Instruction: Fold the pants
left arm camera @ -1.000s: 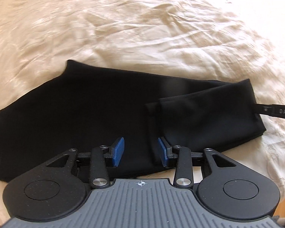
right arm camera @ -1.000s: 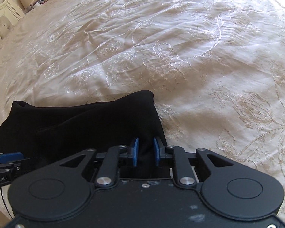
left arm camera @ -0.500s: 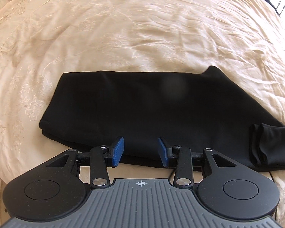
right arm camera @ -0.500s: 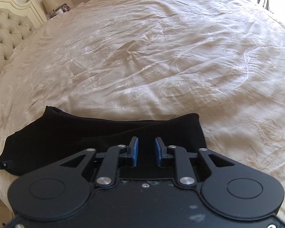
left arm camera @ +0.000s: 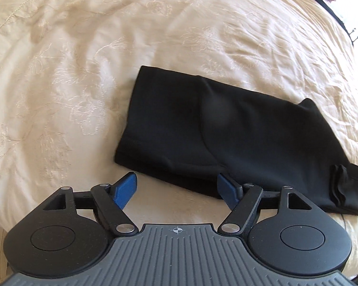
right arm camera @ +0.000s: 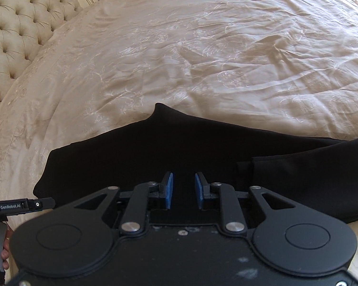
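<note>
Smooth black pants (left arm camera: 238, 138) lie folded on the embroidered cream bedspread (left arm camera: 83, 59). The left gripper (left arm camera: 177, 189) gapes wide at their hem; the right gripper (right arm camera: 183, 190) sits slightly parted above them, gripping nothing.

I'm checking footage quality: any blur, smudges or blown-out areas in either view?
Left wrist view: a hazy grey smudge sits over the pants, the far bedspread is smeared, and the top right corner is blown out. Right wrist view: sharper, but the pants are so dark that folds barely show.
</note>
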### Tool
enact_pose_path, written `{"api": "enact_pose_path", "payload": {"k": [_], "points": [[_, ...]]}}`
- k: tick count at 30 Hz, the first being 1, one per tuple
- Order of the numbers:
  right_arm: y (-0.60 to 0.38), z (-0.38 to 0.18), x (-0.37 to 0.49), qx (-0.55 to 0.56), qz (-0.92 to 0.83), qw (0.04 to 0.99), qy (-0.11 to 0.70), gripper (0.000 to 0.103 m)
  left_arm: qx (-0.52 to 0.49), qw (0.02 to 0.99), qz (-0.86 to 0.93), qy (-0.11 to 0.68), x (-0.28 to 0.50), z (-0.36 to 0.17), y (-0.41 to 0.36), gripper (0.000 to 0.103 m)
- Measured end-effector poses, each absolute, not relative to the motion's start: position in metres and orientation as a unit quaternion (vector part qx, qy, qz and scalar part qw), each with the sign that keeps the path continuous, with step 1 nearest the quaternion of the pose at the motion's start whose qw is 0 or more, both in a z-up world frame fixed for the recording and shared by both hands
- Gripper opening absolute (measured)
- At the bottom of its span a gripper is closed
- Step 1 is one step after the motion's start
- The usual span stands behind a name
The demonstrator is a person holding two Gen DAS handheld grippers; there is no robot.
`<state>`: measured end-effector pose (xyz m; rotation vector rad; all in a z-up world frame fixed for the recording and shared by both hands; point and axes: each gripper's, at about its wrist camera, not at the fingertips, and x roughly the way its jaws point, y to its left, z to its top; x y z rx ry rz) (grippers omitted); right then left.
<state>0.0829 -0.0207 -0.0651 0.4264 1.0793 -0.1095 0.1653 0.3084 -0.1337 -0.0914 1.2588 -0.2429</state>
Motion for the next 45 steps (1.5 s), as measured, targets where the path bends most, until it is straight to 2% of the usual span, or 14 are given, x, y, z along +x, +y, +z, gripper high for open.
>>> {"api": "enact_pose_path", "payload": {"k": [11, 19, 26, 28, 31, 37, 40, 41, 44, 45], "points": [[0.008, -0.065, 0.096, 0.187, -0.070, 0.829, 0.523, 0.023, -0.099, 0.779, -0.127, 0.606, 0.191, -0.173, 0.325, 0.081], [0.014, -0.066, 0.098, 0.180, -0.069, 0.824, 0.533, 0.023, -0.191, 0.788, -0.150, 0.566, 0.183, -0.159, 0.352, 0.082], [0.023, -0.068, 0.105, 0.168, -0.050, 0.824, 0.539, 0.023, -0.197, 0.773, -0.121, 0.590, 0.197, -0.176, 0.342, 0.083], [0.024, -0.068, 0.106, 0.166, -0.048, 0.825, 0.539, 0.023, -0.207, 0.771, -0.114, 0.591, 0.199, -0.182, 0.341, 0.086], [0.023, -0.071, 0.109, 0.165, -0.047, 0.824, 0.540, 0.023, -0.233, 0.762, -0.112, 0.594, 0.205, -0.189, 0.338, 0.102], [0.013, -0.085, 0.126, 0.167, -0.061, 0.823, 0.540, 0.023, -0.291, 0.752, -0.061, 0.588, 0.201, -0.193, 0.344, 0.102], [0.006, -0.095, 0.143, 0.169, -0.073, 0.824, 0.536, 0.023, -0.270, 0.743, -0.071, 0.608, 0.210, -0.194, 0.341, 0.102], [0.005, -0.099, 0.149, 0.167, -0.074, 0.824, 0.536, 0.023, -0.267, 0.742, -0.071, 0.611, 0.211, -0.192, 0.341, 0.098], [0.003, -0.112, 0.169, 0.150, -0.071, 0.827, 0.537, 0.020, -0.254, 0.754, -0.032, 0.605, 0.207, -0.186, 0.345, 0.058], [0.003, -0.117, 0.177, 0.139, -0.072, 0.828, 0.538, 0.012, -0.250, 0.758, -0.035, 0.602, 0.206, -0.185, 0.346, 0.051]]}}
